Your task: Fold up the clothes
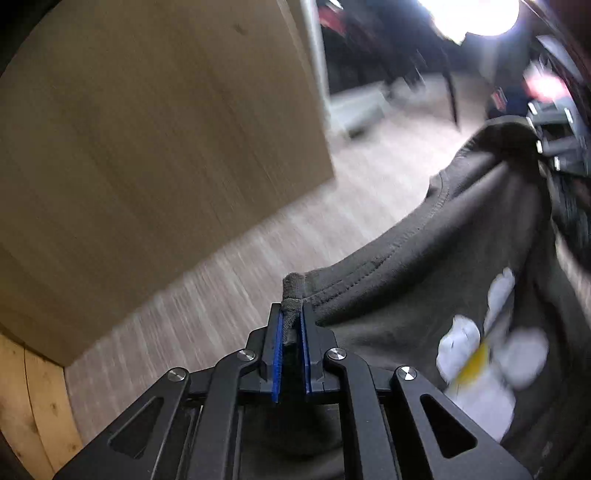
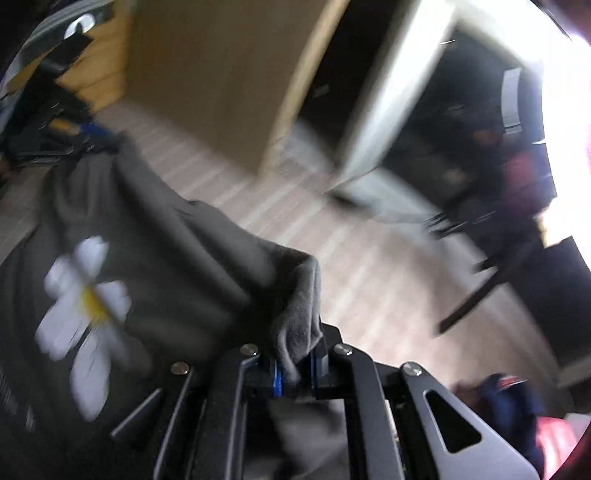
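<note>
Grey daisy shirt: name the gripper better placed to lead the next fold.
Left, marginally. The left gripper pinches the grey shirt cleanly at its stitched hem; the right gripper holds a bunched wad.

We see open wood-grain floor (image 1: 229, 280) ahead of both grippers — hemmed by a tan cabinet panel (image 1: 155, 122) on the left, a white frame (image 2: 391, 110) and dark chair legs (image 2: 476, 295) to the right — with the dark shirt (image 1: 461, 266) stretched between them.

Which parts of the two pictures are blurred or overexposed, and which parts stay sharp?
Left wrist view: glare burns out the top right; floor streaked; left gripper and the shirt hem sharp. Right wrist view: everything smeared, daisy print included; right gripper sharpest.
</note>
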`<control>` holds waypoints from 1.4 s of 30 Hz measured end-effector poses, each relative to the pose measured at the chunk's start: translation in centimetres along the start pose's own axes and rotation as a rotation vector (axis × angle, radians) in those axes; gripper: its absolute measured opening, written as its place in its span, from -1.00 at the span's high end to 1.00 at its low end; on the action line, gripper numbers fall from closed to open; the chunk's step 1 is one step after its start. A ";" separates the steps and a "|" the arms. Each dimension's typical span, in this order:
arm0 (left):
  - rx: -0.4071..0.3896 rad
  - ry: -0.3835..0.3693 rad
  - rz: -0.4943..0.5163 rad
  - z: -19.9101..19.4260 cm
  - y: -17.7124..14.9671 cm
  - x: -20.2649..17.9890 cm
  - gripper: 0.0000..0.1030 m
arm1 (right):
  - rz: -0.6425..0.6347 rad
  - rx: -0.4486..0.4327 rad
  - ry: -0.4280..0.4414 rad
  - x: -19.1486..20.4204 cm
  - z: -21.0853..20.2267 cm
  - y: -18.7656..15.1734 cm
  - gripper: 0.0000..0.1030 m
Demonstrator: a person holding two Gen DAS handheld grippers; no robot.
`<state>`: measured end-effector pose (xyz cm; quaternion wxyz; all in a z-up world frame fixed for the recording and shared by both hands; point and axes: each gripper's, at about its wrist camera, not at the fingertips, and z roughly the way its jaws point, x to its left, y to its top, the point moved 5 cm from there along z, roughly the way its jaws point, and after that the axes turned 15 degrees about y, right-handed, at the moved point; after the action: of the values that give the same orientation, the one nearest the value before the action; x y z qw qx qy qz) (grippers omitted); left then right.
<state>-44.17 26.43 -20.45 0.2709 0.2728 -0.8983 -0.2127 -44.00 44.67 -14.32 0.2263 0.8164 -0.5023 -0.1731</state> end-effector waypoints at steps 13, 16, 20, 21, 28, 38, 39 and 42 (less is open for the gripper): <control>0.125 0.111 -0.074 1.3 -5.9 10.9 -0.12 | 0.294 0.039 -0.069 -6.4 -0.2 -5.5 -0.05; 0.204 0.143 -0.084 0.9 -10.9 13.9 -0.11 | 0.318 0.047 -0.039 -5.5 -1.6 -7.7 -0.06; 0.328 0.137 -0.180 2.5 -17.0 15.9 -0.11 | 0.345 0.096 -0.031 -4.7 -1.4 -10.0 -0.08; 0.342 0.134 -0.194 2.8 -18.0 15.9 -0.11 | 0.351 0.109 -0.029 -4.4 -1.3 -10.6 -0.08; 0.357 0.015 -0.291 3.9 -19.3 13.5 0.28 | 0.398 0.195 -0.016 -2.9 -0.9 -14.7 -0.17; 0.353 0.263 -0.387 -0.7 -19.0 19.1 0.73 | 0.446 0.024 0.033 1.6 -9.6 -15.4 -0.13; 0.337 0.241 -0.389 -2.0 -19.5 19.4 0.65 | 0.450 0.000 0.038 2.1 -10.7 -15.3 -0.13; 0.268 0.184 -0.364 -5.0 -19.4 17.8 0.57 | 0.462 -0.071 0.055 3.6 -14.0 -15.2 -0.13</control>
<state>-46.43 -0.26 -20.27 0.2703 0.4818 -0.8261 -0.1112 -24.04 50.15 -11.05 0.3022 0.6756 -0.6631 -0.1119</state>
